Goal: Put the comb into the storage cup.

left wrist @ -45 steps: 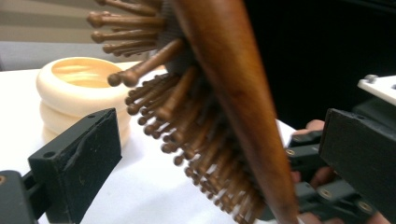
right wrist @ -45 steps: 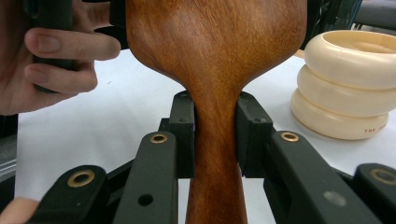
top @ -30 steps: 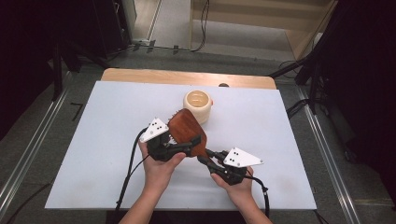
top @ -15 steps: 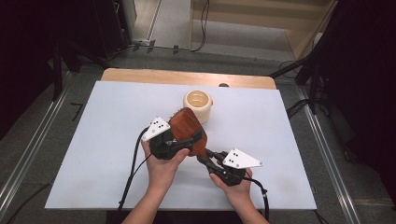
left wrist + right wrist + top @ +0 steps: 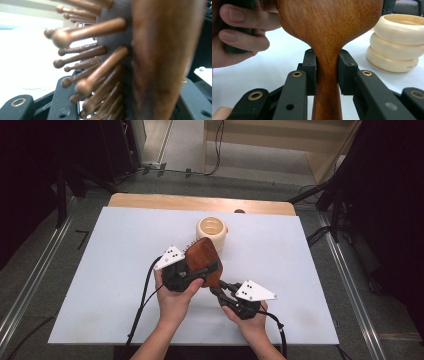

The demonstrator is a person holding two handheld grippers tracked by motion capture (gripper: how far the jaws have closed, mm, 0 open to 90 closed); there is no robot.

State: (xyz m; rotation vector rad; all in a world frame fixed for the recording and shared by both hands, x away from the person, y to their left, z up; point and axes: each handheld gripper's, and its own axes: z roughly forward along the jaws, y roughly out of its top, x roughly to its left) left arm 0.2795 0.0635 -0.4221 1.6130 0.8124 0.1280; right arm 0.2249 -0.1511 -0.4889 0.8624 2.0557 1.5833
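1. Gripping the narrow neck of a wooden hairbrush (image 5: 329,50), the right gripper (image 5: 327,75) has both black jaws pressed flat against the handle, one on each side, just below where the head widens.
2. From the high view the hairbrush (image 5: 202,260) is held above the near middle of the white table (image 5: 100,285), its smooth brown back turned up and its handle running down toward the right gripper (image 5: 220,290).
3. The left gripper (image 5: 197,272) reaches across the brush head from the left; its jaws have just been closing with the head between them, and they now sit tight on it, one on the bristle side and one on the wooden back.
4. In the left gripper view the bristles (image 5: 87,57) with their rounded tips stick out to the left of the wooden back, all very near the lens and blurred, so the exact contact of the pads is probably there rather than plainly seen.
5. A cream ribbed cup (image 5: 211,231) stands on the table just beyond the brush head; in the right gripper view it sits to the right of the brush (image 5: 397,42).
6. The person's left hand (image 5: 175,300) wraps its gripper's body, fingers (image 5: 244,27) curled round it.
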